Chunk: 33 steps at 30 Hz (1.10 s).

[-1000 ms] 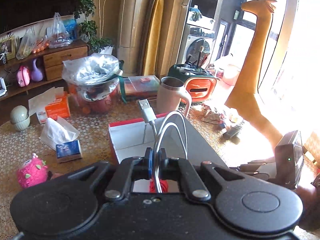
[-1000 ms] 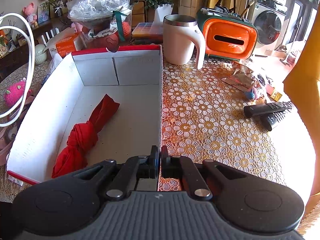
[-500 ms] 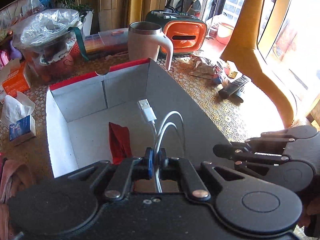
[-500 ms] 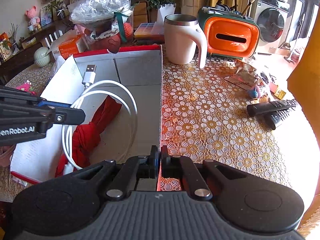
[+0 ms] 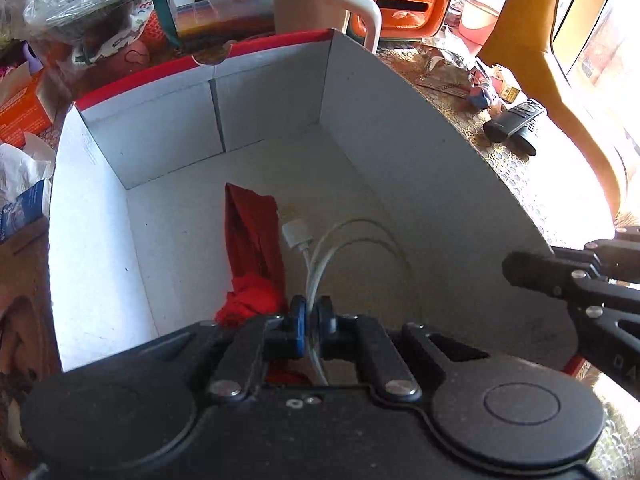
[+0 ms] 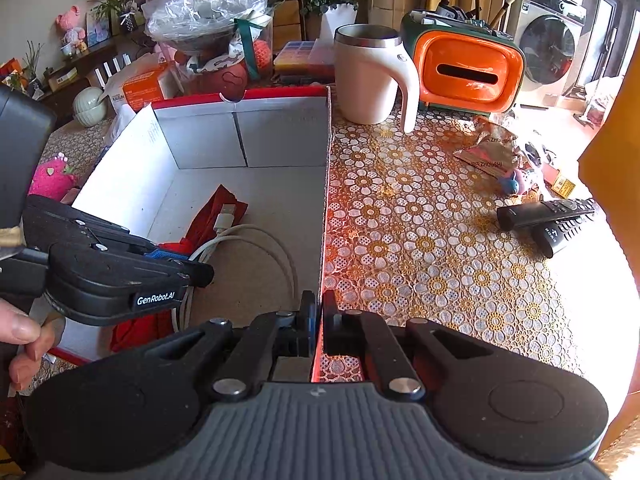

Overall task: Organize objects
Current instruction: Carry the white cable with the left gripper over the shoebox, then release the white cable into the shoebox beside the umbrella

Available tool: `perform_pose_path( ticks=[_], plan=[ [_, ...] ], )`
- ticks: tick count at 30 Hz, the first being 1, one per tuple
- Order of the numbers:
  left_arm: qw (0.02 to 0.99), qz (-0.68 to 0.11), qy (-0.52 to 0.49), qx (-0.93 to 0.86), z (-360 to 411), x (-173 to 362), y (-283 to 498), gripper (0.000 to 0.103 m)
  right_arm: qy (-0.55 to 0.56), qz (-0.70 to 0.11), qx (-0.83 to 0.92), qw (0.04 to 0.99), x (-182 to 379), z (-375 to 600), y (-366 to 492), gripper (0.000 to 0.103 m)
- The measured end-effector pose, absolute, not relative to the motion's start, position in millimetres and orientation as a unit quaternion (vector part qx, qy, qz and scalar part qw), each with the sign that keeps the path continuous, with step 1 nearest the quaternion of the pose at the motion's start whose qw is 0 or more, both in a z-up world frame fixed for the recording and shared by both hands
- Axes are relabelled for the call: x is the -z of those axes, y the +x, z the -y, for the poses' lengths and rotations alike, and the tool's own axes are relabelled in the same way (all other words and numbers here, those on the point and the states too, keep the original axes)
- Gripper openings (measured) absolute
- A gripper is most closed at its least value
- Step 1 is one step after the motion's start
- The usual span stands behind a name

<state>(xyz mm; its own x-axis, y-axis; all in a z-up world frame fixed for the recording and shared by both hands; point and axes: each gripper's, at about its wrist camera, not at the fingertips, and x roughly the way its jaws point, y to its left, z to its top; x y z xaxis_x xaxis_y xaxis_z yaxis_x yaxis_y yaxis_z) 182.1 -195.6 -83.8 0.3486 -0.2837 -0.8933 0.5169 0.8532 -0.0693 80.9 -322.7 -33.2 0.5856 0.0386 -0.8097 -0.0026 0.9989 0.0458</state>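
Observation:
A white cardboard box [image 5: 272, 112] with a red rim stands open on the table. A red cloth [image 5: 252, 240] lies on its floor. My left gripper [image 5: 312, 312] is down inside the box, shut on a coiled white USB cable [image 5: 320, 256]. The cable's loop and plug [image 5: 294, 234] rest on the floor beside the cloth. In the right wrist view the left gripper [image 6: 200, 272] comes in from the left over the cable [image 6: 240, 240] and cloth [image 6: 212, 208]. My right gripper [image 6: 319, 312] is shut on the near end of the box's right wall [image 6: 325, 200].
Behind the box stand a cream mug [image 6: 368, 76], an orange and green container [image 6: 468, 76] and a plastic-wrapped bowl [image 6: 208, 12]. Two black remotes [image 6: 548, 212] and a snack packet [image 6: 488, 148] lie on the flowered tablecloth to the right. A pink toy [image 6: 52, 176] sits left of the box.
My left gripper has come down into the box with the cable, and the cable's loop now lies on the box floor beside the red cloth. The right gripper has stayed put.

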Motion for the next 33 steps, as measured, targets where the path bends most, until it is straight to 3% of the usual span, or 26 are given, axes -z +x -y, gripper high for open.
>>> perform_pose_path(
  ticks=[12, 33],
  plan=[
    [0.820, -0.500, 0.116, 0.252, 185, 69, 171, 0.028, 0.020, -0.457, -0.001, 0.889, 32, 320, 80, 0.002],
    [0.869, -0.438, 0.063, 0.223, 86, 4, 133, 0.035, -0.004, -0.456, 0.011, 0.890, 31, 311, 75, 0.002]
  ],
)
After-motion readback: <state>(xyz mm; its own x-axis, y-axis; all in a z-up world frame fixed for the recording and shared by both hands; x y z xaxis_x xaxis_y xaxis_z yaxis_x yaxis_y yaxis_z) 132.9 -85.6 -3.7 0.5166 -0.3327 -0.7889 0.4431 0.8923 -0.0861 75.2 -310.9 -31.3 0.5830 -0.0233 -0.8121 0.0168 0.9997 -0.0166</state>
